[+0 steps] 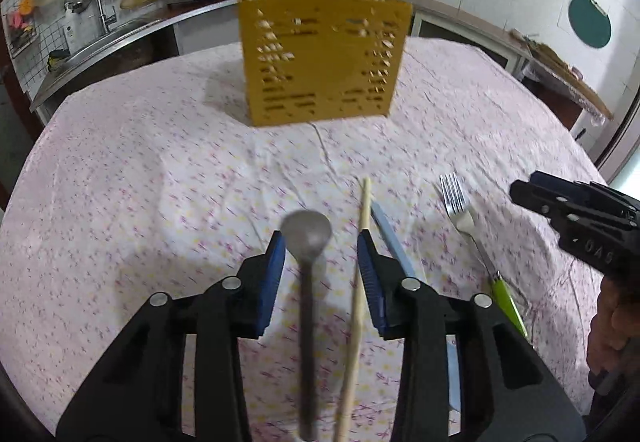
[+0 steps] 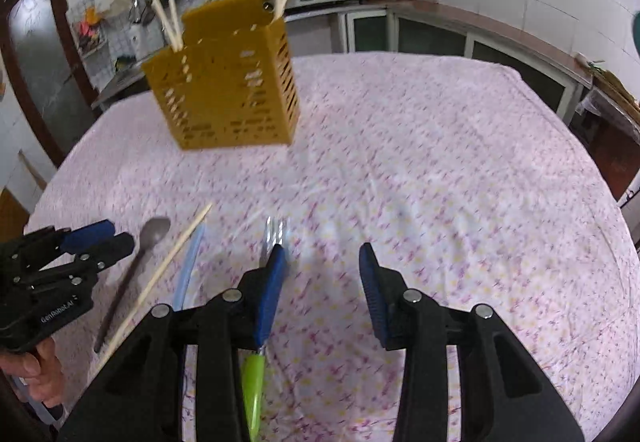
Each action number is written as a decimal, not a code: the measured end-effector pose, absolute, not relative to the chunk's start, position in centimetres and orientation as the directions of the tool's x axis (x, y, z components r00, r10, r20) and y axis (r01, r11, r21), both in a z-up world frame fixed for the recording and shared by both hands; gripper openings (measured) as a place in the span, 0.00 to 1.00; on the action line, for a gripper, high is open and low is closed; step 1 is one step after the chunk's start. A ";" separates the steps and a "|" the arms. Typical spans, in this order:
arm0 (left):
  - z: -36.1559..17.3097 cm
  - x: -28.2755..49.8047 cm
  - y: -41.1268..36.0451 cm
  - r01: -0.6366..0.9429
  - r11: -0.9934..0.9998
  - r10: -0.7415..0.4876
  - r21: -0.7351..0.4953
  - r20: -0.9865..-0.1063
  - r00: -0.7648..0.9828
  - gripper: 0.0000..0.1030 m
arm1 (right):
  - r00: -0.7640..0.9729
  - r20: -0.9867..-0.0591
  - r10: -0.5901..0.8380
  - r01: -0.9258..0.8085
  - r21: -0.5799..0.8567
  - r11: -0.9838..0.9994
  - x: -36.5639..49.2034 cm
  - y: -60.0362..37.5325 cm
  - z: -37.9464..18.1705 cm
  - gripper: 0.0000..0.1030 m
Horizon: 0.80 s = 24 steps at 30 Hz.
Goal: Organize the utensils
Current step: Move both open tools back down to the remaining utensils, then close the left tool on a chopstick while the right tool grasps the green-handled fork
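Left to right on the floral tablecloth (image 1: 120,202): left gripper (image 1: 322,262), jaws spread and empty, above a metal spoon (image 1: 307,238) and one wooden chopstick (image 1: 362,242); a pale blue utensil (image 1: 390,238); a green-handled fork (image 1: 460,210); right gripper (image 2: 324,266), spread, empty, its left pad over the fork. The yellow slotted holder (image 1: 324,58) stands beyond, already holding chopsticks. All pieces look stiff, light and thin; smooth metal may slip, so mid-handle grips seem best. Open cloth lies right; utensils crowd each other.
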<state>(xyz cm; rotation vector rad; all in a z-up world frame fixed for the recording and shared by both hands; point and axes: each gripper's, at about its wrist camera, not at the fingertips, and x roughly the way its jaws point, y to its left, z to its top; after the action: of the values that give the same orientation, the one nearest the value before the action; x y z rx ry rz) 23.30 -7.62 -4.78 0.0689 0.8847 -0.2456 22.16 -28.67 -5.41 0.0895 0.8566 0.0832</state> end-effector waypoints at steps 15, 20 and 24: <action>-8.2 26.8 -11.5 0.252 0.966 -0.101 0.052 -0.824 0.557 0.27 | 0.565 -0.810 0.157 -0.095 0.125 0.988 26.5 -26.3 -8.7 0.31; -8.2 28.0 -10.6 0.230 0.973 -0.106 0.028 -0.830 0.548 0.05 | 0.554 -0.816 0.166 -0.145 0.102 0.984 26.7 -25.1 -9.1 0.22; -8.1 28.5 -9.2 0.222 0.974 -0.159 -0.045 -0.835 0.527 0.05 | 0.551 -0.815 0.180 -0.147 0.117 0.982 26.7 -25.2 -9.0 0.21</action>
<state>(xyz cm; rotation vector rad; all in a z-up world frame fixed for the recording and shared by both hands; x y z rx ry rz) 28.48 -9.20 -8.08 0.0693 0.9898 -0.2275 26.69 -25.24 -9.04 0.0361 0.9686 0.1935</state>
